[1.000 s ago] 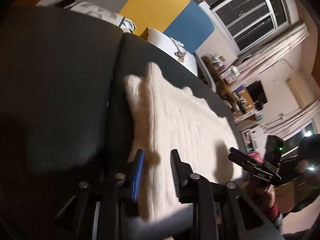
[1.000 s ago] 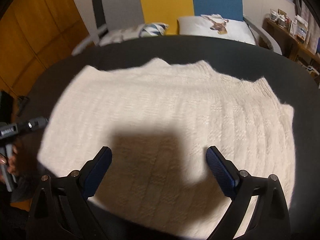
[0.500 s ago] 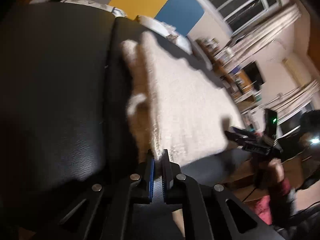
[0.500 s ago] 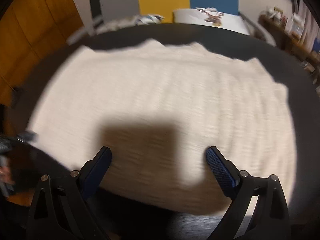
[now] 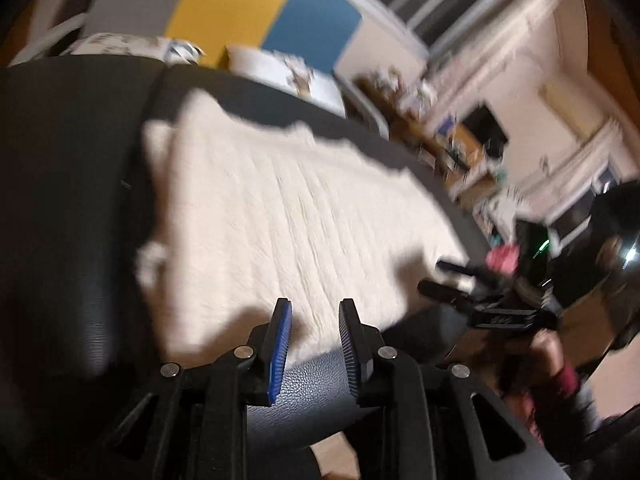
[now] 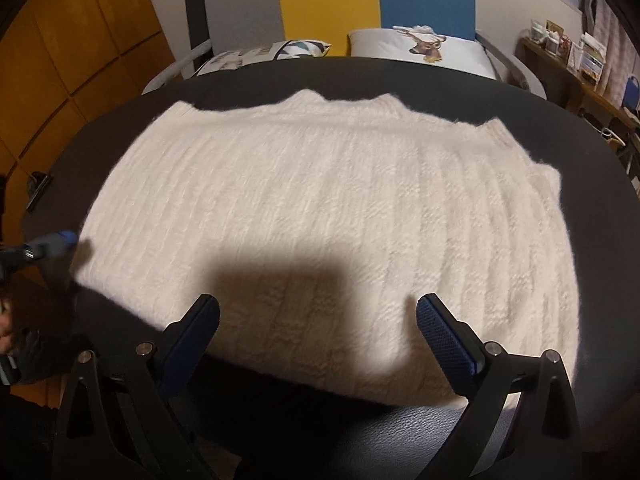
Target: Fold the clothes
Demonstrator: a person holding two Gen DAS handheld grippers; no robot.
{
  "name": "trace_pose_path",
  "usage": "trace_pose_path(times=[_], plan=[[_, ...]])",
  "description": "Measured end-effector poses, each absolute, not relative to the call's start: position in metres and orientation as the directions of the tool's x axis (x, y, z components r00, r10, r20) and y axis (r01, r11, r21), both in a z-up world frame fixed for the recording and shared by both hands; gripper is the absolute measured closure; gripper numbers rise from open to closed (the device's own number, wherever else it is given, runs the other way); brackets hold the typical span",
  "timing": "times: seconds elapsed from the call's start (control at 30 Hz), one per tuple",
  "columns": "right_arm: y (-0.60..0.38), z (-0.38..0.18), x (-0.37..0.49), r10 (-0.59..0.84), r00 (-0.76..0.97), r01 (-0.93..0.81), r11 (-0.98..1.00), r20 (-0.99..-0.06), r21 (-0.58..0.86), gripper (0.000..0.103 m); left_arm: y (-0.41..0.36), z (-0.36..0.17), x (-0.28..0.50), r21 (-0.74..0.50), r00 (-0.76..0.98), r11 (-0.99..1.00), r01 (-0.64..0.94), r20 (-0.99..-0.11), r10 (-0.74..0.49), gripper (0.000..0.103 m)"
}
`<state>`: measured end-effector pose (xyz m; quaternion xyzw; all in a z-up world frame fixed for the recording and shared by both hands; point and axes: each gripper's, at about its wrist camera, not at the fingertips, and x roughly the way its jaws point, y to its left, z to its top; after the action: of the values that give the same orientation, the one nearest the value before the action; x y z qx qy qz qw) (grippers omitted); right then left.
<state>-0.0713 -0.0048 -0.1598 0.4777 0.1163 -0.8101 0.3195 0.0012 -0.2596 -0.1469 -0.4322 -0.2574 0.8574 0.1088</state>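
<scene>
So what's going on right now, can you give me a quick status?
Left hand-held gripper open, empty, at the near edge. Right hand-held gripper wide open, empty. Cream knit sweater lies flat on the black table. Nothing in the way.

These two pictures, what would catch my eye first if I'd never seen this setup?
A fluffy cream knitted sweater lies spread flat across a dark padded surface, filling the middle of both views. The right gripper hangs wide open above its near edge, throwing a blocky shadow on it. Behind stands a grey, yellow and blue striped panel with pillows.
</scene>
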Motion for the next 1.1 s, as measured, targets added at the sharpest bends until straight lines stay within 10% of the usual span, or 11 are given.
trace_pose_path(times=[0.3, 0.73, 0.83, 1.1], plan=[[-0.002, -0.167, -0.073, -0.386, -0.334, 0.629, -0.771, -0.86, 0.102, 0.0, -0.297, -0.157, -0.003, -0.665, -0.667, -0.737, 0.12, -0.604, 0.436, 0.079], [-0.023, -0.166, -0.079, -0.408, -0.328, 0.645, -0.756, -0.852, 0.113, 0.0, -0.346, -0.157, -0.074, -0.526, -0.611, -0.83, 0.186, -0.723, 0.321, 0.079], [-0.023, -0.169, -0.081, -0.405, -0.329, 0.646, -0.755, -0.853, 0.11, 0.0, -0.346, -0.16, -0.077, -0.506, -0.612, -0.841, 0.192, -0.731, 0.301, 0.099], [-0.025, -0.174, -0.082, -0.394, -0.329, 0.665, -0.742, -0.858, 0.085, 0.0, -0.356, -0.161, -0.059, -0.502, -0.659, -0.824, 0.262, -0.717, 0.227, 0.087]])
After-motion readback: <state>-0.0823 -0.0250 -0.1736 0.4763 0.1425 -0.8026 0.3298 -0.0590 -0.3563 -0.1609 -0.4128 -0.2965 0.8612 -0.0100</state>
